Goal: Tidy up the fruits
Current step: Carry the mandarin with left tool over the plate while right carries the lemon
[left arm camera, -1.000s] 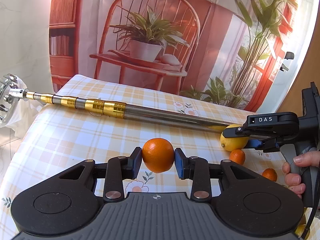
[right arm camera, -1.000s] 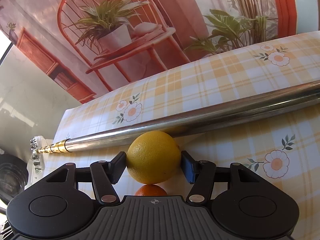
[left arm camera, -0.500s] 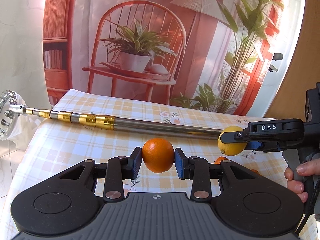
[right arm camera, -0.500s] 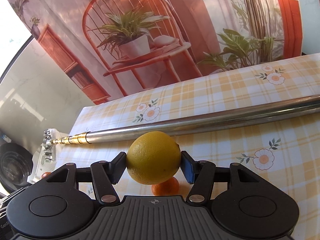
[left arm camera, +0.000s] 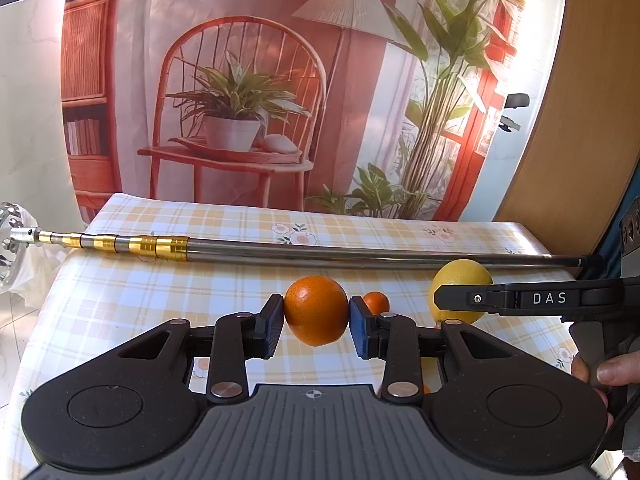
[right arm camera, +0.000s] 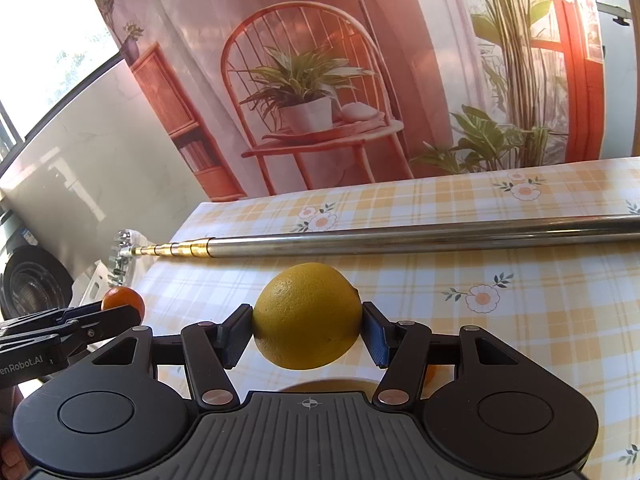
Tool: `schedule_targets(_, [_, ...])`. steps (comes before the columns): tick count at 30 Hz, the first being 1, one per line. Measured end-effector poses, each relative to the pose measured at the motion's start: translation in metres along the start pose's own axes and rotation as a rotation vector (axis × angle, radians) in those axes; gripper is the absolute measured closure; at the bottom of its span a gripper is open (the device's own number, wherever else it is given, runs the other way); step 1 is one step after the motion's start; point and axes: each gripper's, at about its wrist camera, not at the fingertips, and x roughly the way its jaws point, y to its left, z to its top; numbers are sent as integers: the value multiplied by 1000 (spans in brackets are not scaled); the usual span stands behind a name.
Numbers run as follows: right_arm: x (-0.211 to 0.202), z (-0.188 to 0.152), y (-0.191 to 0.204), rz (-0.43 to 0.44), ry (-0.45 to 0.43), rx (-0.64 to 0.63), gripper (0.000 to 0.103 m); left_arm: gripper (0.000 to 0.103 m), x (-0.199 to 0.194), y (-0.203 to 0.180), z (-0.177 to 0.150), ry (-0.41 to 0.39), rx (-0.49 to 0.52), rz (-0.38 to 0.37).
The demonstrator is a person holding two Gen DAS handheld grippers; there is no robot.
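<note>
Two fruits are in the air at this moment, one in each of my claws, and neither has been set down anywhere tidy yet. My left gripper (left arm camera: 316,322) is clamped on an orange (left arm camera: 316,310), its blue pads pressed to either side, held clear above the checked tablecloth (left arm camera: 120,300). My right gripper (right arm camera: 307,334) is clenched the same way on a lemon (right arm camera: 307,316), also lifted off the cloth.

I judge the sorting to be at an early or middle stage: a small tangerine (left arm camera: 376,302) lies on the cloth just beyond the orange, and bits of orange colour peek out under both grippers, so more fruit waits. No bowl, basket or tray shows in either view, so I cannot tell where these two are meant to go.

Both grippers point forward, roughly level, side by side, the right one close off my left gripper's right flank, with fingers (left arm camera: 608,372) of my right hand curled on its handle. A long telescopic metal pole (left arm camera: 360,254) lies across the table beyond both fruits.
</note>
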Motion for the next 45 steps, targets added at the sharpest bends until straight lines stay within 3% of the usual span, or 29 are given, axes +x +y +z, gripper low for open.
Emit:
schedule_targets(7, [-37, -28, -4, 7, -46, -39, 49, 66, -9, -18, -13, 16, -31, -42])
schedule_targets(20, [-93, -86, -25, 5, -162, 52, 49, 66, -22, -53, -50, 73, 81, -94])
schedule_targets(32, [-95, -91, -43, -27, -172, 100, 49, 66, 10, -74, -50, 108, 187, -130])
schedule_targets(45, [-91, -91, -56, -30, -167, 121, 49, 66, 43, -105, -72, 232, 290, -196])
